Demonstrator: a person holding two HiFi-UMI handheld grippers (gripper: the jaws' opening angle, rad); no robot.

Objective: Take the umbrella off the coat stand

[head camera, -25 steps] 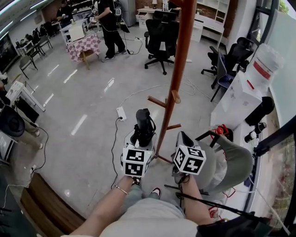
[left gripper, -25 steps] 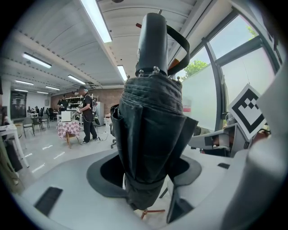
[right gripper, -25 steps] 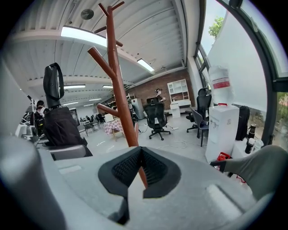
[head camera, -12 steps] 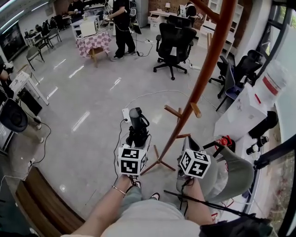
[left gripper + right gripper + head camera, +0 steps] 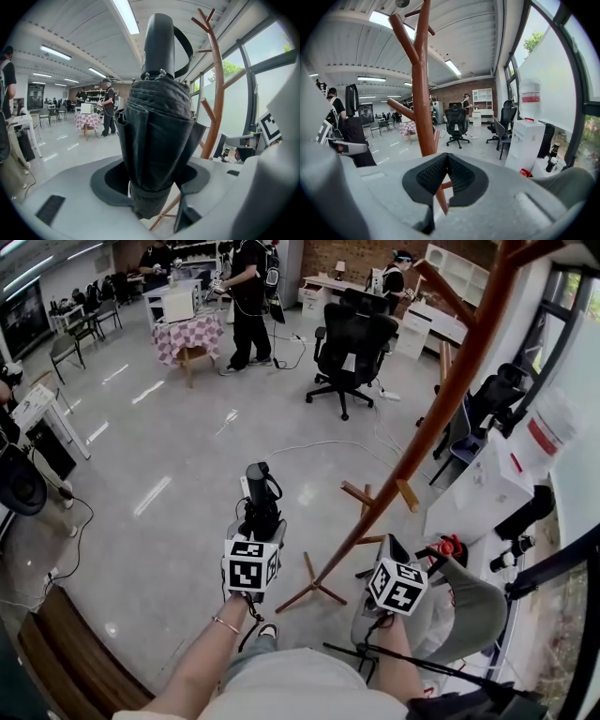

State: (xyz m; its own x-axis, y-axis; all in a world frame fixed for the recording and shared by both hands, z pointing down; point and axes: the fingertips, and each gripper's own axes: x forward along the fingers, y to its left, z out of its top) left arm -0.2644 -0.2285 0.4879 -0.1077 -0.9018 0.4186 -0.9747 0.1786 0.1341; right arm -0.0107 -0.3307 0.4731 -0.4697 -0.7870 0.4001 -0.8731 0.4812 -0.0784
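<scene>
One folded umbrella (image 5: 157,126) clamped in left tongs (image 5: 150,187), right tongs (image 5: 446,164) closed, empty, coat stand (image 5: 423,108) beyond.

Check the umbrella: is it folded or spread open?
Folded. The umbrella is a tight black bundle, its cloth wrapped close around the shaft, gripped upright in the left gripper, clear of the coat stand.

bright ceiling strips (image 5: 125,16) and window (image 5: 543,79) daylight; floor (image 5: 150,495) glare; fisheye-warped edges
</scene>
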